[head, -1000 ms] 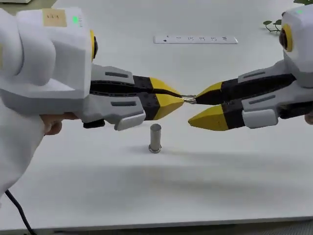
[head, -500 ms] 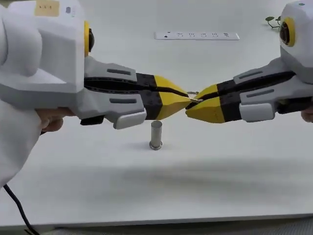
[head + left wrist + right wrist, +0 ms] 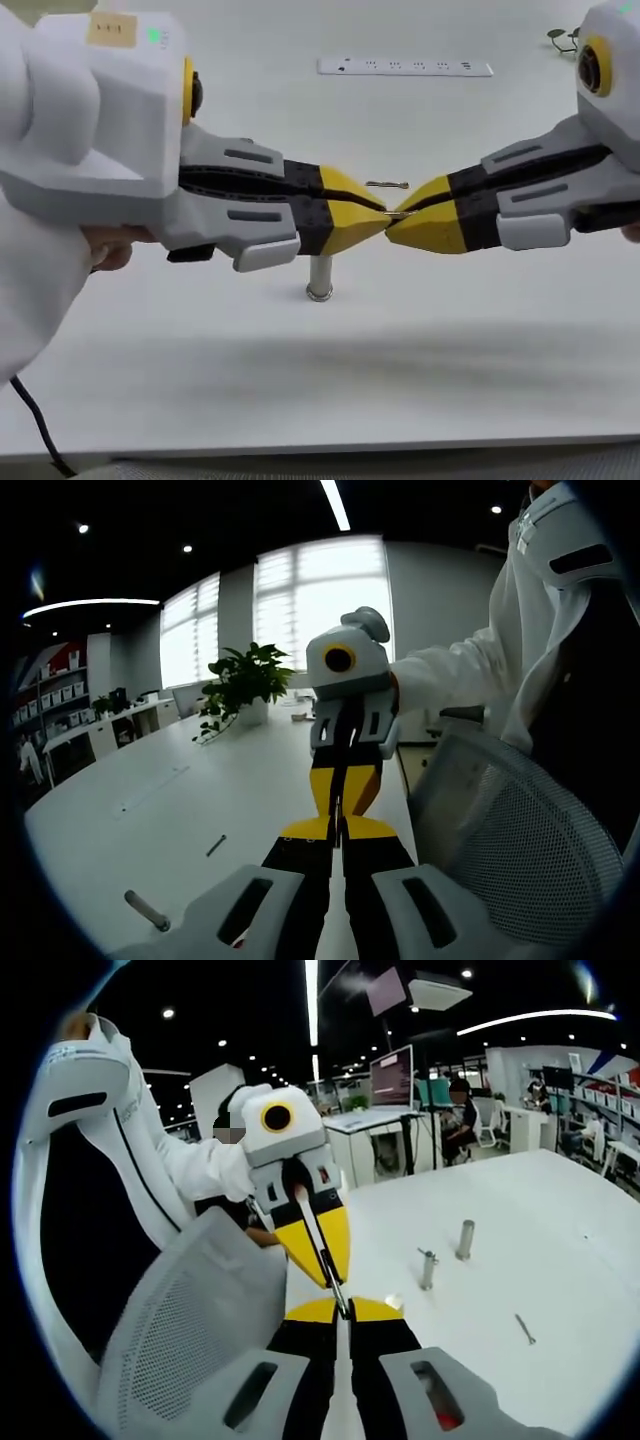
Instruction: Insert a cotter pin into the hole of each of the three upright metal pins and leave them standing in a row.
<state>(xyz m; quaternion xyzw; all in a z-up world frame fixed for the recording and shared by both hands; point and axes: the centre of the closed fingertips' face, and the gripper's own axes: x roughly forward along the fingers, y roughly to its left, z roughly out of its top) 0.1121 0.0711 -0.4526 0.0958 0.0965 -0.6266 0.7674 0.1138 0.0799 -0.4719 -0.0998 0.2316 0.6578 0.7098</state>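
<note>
Meeting tip to tip above the smooth white table (image 3: 200,380), the left gripper (image 3: 384,212) and the right gripper (image 3: 391,223) both have wedge-shaped yellow tips on black and grey plastic bodies. Each pair of jaws is pressed together, pinching a thin silvery cotter pin (image 3: 402,213) where the two tips meet. So little of it shows that its shape is hard to make out. The left gripper reaches in almost level from the left, with a white sleeve (image 3: 30,300) behind it. The right gripper slopes down from the right.

Below them a short, shiny metal pin (image 3: 320,282) stands upright on the table, its top hidden behind the left gripper. A loose cotter pin (image 3: 387,185) lies flat just beyond the tips. In the right gripper view a nearer post (image 3: 428,1270), with something small crossing its top, and a plain farther post (image 3: 465,1240) stand near each other. A flat white power strip (image 3: 405,67) lies farther back on the table.
</note>
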